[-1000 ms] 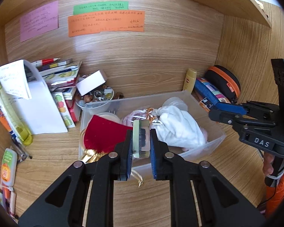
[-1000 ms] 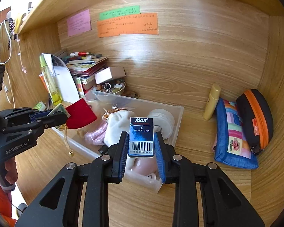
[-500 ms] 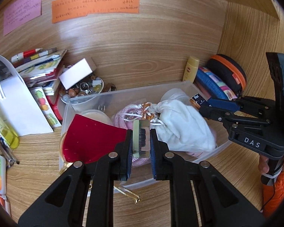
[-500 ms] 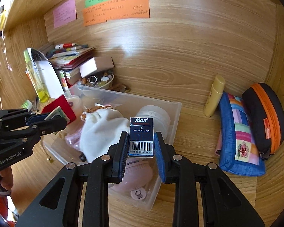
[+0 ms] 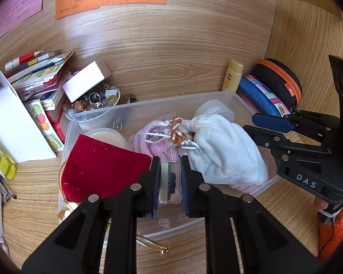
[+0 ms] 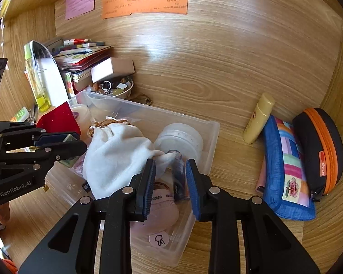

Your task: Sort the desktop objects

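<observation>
left gripper (image 5: pixel 170 183) jaws clamped on small clear block (image 5: pixel 170 182) | right gripper (image 6: pixel 170 182) jaws parted, blue Max box (image 6: pixel 179 178) loose between | clear bin (image 6: pixel 213 132) below both

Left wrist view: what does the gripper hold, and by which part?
The left gripper pinches a small clear-and-green block by its two opposite side faces.

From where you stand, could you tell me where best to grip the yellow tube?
The tube leans on the wall, with the pouch close beside its foot. So it is probably best to grip its upper half, below the cap, from the front, jaws across its width.
</observation>
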`<state>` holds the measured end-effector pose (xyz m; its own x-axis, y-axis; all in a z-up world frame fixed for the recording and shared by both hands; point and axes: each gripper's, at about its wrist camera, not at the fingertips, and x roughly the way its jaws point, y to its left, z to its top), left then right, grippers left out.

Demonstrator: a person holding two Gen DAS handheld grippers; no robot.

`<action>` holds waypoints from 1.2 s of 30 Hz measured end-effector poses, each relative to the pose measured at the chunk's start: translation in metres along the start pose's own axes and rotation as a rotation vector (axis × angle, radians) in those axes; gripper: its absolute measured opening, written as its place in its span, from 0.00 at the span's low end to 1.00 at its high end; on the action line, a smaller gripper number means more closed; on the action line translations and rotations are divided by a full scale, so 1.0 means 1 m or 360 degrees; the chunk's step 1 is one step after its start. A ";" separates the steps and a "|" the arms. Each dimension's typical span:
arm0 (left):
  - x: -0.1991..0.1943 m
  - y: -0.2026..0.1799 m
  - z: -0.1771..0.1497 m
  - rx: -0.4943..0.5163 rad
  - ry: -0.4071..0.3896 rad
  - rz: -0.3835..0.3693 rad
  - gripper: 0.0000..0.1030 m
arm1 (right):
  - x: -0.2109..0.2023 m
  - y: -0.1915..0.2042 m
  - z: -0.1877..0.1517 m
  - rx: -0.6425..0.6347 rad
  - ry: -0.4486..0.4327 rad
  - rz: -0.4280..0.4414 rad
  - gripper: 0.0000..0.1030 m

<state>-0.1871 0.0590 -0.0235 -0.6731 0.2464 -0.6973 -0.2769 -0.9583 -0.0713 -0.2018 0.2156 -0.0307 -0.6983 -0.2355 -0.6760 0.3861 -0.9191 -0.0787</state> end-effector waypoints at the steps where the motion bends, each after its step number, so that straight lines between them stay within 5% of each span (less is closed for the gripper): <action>1: -0.001 0.000 0.000 -0.0001 -0.0002 0.0000 0.16 | -0.002 0.000 0.001 0.0002 -0.0004 -0.0002 0.24; 6: -0.012 0.000 0.001 -0.0010 -0.0046 0.0052 0.35 | -0.011 -0.001 0.003 0.0009 -0.0038 -0.0007 0.27; 11: -0.028 0.003 0.000 -0.0029 -0.0080 0.0079 0.39 | -0.027 0.002 0.005 0.0009 -0.0090 -0.0031 0.47; 14: -0.039 0.003 -0.002 -0.0039 -0.0117 0.0114 0.51 | -0.040 0.006 0.005 -0.0003 -0.0139 -0.0046 0.59; 24: -0.081 0.002 -0.015 -0.0051 -0.0238 0.0258 0.75 | -0.080 0.029 -0.005 -0.0048 -0.0246 -0.0090 0.78; 27: -0.095 0.000 -0.022 -0.0045 -0.0271 0.0314 0.91 | -0.089 0.034 -0.010 -0.0039 -0.0262 -0.0074 0.81; 36: -0.128 -0.005 -0.048 -0.0047 -0.0351 0.0399 0.96 | -0.115 0.049 -0.028 0.0020 -0.0301 -0.0074 0.96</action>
<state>-0.0667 0.0258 0.0317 -0.8508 0.0249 -0.5248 -0.0660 -0.9960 0.0597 -0.0858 0.2069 0.0222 -0.8166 -0.2467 -0.5218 0.3440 -0.9340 -0.0967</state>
